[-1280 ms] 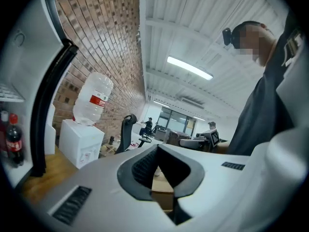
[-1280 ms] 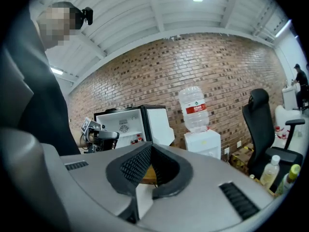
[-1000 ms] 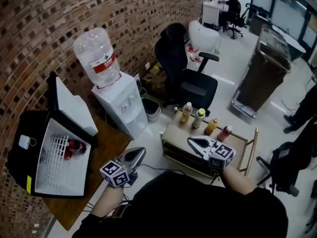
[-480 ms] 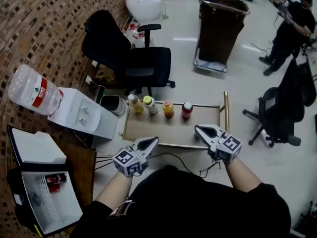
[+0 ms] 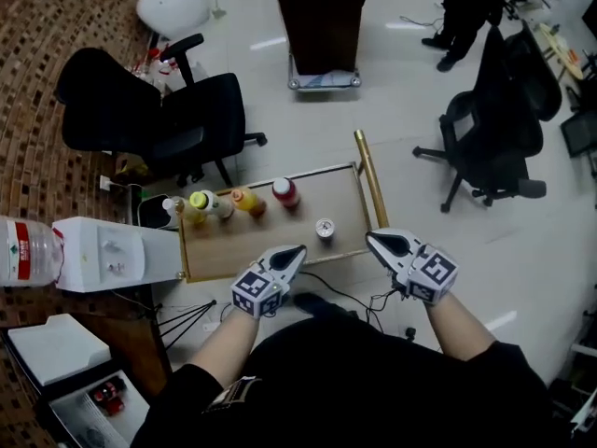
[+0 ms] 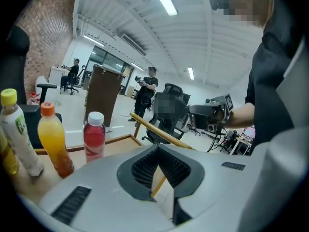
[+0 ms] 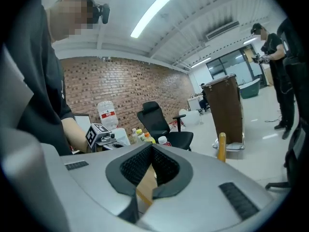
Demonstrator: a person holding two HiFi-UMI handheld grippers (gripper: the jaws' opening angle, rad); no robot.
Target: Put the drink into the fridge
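Left claw (image 5: 295, 250) and right claw (image 5: 375, 240) are fully closed, empty; the white-capped red drink bottle (image 5: 285, 192) stands upright at the wooden trolley's (image 5: 343, 203) far edge.

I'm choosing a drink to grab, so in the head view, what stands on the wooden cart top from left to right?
Amber bottle with white cap → pale bottle with yellow cap → orange juice bottle → red bottle with white cap → silver-topped can.

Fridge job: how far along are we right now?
Done: the fridge stands open with red drinks inside. In hand: nothing; the left gripper and right gripper, both shut, hover by the cart. Left: four bottles and a can on it.
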